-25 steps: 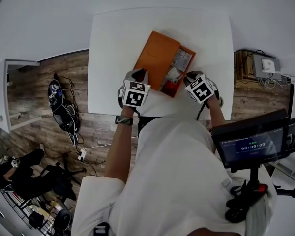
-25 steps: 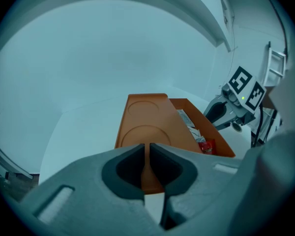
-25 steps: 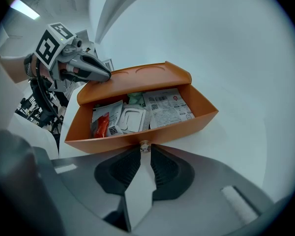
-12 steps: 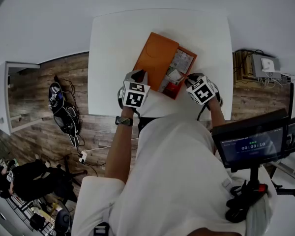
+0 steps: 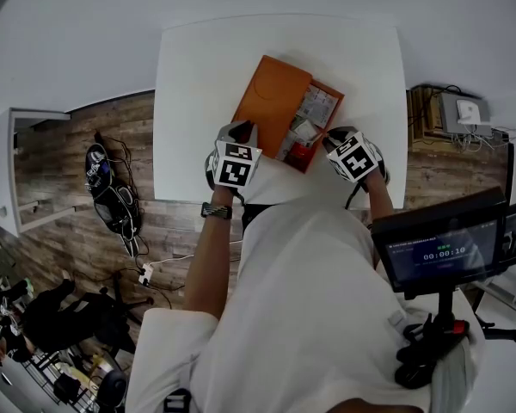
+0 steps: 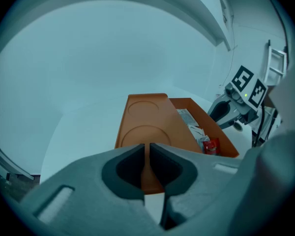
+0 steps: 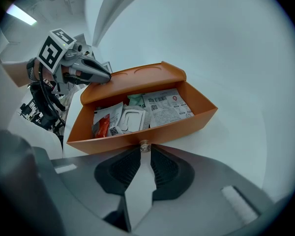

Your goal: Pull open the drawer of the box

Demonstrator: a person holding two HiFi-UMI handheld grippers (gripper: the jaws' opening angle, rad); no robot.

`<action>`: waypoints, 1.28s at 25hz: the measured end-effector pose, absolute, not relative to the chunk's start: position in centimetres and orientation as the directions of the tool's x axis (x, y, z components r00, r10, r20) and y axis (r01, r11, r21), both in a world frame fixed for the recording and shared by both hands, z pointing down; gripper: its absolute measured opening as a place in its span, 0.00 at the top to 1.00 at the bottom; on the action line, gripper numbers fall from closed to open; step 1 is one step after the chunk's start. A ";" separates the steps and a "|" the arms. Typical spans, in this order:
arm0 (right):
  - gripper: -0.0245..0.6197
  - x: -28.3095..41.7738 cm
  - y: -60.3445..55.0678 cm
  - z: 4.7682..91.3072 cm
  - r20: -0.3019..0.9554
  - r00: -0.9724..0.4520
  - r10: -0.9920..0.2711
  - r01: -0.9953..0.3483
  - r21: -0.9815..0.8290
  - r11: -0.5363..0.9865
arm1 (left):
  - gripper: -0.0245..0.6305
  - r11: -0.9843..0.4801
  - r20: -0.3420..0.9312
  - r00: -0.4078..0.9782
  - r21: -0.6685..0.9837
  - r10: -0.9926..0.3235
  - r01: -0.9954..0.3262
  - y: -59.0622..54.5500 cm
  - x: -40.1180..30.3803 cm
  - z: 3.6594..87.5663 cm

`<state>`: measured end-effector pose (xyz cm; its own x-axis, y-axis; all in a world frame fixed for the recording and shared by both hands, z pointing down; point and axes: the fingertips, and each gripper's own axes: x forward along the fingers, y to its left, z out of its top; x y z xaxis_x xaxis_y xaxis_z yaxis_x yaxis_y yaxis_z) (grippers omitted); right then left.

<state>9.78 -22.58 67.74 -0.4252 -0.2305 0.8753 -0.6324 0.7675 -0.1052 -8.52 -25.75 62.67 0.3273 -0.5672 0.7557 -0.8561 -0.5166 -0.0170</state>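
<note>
Little has shifted: right gripper (image 7: 145,151) still pinches the drawer (image 7: 152,127) knob (image 7: 144,144), left gripper (image 6: 147,149), pressed together, steadies the box (image 6: 145,117); drawer looks open enough.

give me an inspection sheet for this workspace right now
surface: white table
job's things: orange box, drawer open, packets inside
clutter: nothing seen
grippers: left claw shut, tip on box top; right claw shut on drawer knob
cables: black cables on floor left of table
surroundings: wood floor, monitor on a stand at right
</note>
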 end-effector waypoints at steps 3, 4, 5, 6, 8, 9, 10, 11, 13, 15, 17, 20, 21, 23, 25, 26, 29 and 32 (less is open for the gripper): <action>0.86 9.8 -22.4 67.9 0.876 -0.427 -0.223 -0.635 -0.114 0.764 | 0.90 -0.515 0.756 0.326 -0.017 -0.567 -0.857 -25.7 -8.6 62.6; 0.86 9.8 -22.4 67.9 0.875 -0.429 -0.223 -0.635 -0.117 0.764 | 0.90 -0.514 0.756 0.325 -0.017 -0.568 -0.858 -25.7 -8.6 62.6; 0.86 9.8 -22.4 67.9 0.874 -0.432 -0.223 -0.634 -0.119 0.764 | 0.90 -0.513 0.756 0.324 -0.017 -0.568 -0.858 -25.7 -8.7 62.6; 0.86 9.8 -22.5 67.8 0.873 -0.434 -0.222 -0.634 -0.121 0.764 | 0.90 -0.513 0.756 0.324 -0.018 -0.569 -0.858 -25.7 -8.7 62.5; 0.86 9.9 -22.5 67.9 0.877 -0.427 -0.220 -0.633 -0.116 0.766 | 0.90 -0.511 0.757 0.322 -0.018 -0.569 -0.859 -25.7 -8.7 62.5; 0.86 10.1 -22.5 67.9 0.882 -0.418 -0.220 -0.630 -0.107 0.769 | 0.90 -0.511 0.757 0.322 -0.018 -0.569 -0.860 -25.7 -8.7 62.5; 0.86 10.4 -22.5 68.0 0.886 -0.409 -0.220 -0.629 -0.099 0.771 | 0.90 -0.512 0.756 0.323 -0.018 -0.569 -0.859 -25.7 -8.7 62.5; 0.86 10.7 -22.5 68.1 0.888 -0.405 -0.220 -0.634 -0.099 0.767 | 0.90 -0.513 0.756 0.324 -0.019 -0.569 -0.858 -25.7 -8.7 62.5; 0.86 11.5 -22.3 68.2 0.886 -0.410 -0.216 -0.659 -0.125 0.741 | 0.90 -0.517 0.754 0.327 -0.020 -0.570 -0.856 -25.8 -8.7 62.6; 0.86 12.2 -22.1 68.3 0.887 -0.409 -0.213 -0.674 -0.136 0.726 | 0.90 -0.516 0.755 0.326 -0.020 -0.569 -0.856 -25.8 -8.8 62.6; 0.86 12.4 -22.0 68.3 0.885 -0.413 -0.215 -0.682 -0.144 0.717 | 0.90 -0.513 0.757 0.323 -0.019 -0.568 -0.858 -25.8 -8.9 62.6; 0.86 12.3 -21.9 68.2 0.883 -0.415 -0.219 -0.689 -0.148 0.710 | 0.90 -0.517 0.754 0.326 -0.021 -0.571 -0.856 -26.0 -8.9 62.7; 0.86 12.2 -21.9 68.3 0.884 -0.413 -0.220 -0.689 -0.144 0.711 | 0.90 -0.516 0.752 0.326 -0.022 -0.573 -0.856 -26.0 -9.0 62.7; 0.86 12.2 -22.0 68.3 0.884 -0.411 -0.222 -0.688 -0.141 0.712 | 0.90 -0.511 0.754 0.323 -0.020 -0.572 -0.859 -26.0 -9.1 62.8; 0.86 12.1 -22.0 68.4 0.883 -0.413 -0.222 -0.689 -0.144 0.710 | 0.90 -0.503 0.761 0.316 -0.015 -0.566 -0.864 -25.9 -9.2 62.8; 0.86 12.1 -22.0 68.5 0.883 -0.414 -0.223 -0.692 -0.146 0.707 | 0.90 -0.502 0.762 0.315 -0.015 -0.566 -0.865 -25.9 -9.2 62.9; 0.86 12.1 -22.2 68.7 0.881 -0.415 -0.228 -0.708 -0.155 0.689 | 0.90 -0.502 0.762 0.313 -0.019 -0.568 -0.865 -26.0 -9.3 62.9; 0.85 12.1 -22.4 68.9 0.883 -0.403 -0.240 -0.726 -0.149 0.672 | 0.90 -0.503 0.762 0.313 -0.019 -0.567 -0.864 -26.3 -9.4 63.1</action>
<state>12.07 -22.40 68.92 -0.4033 -0.2397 0.8831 -0.7257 0.6717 -0.1491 -9.36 -26.28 63.11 0.3132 -0.5670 0.7618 -0.8640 -0.5032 -0.0193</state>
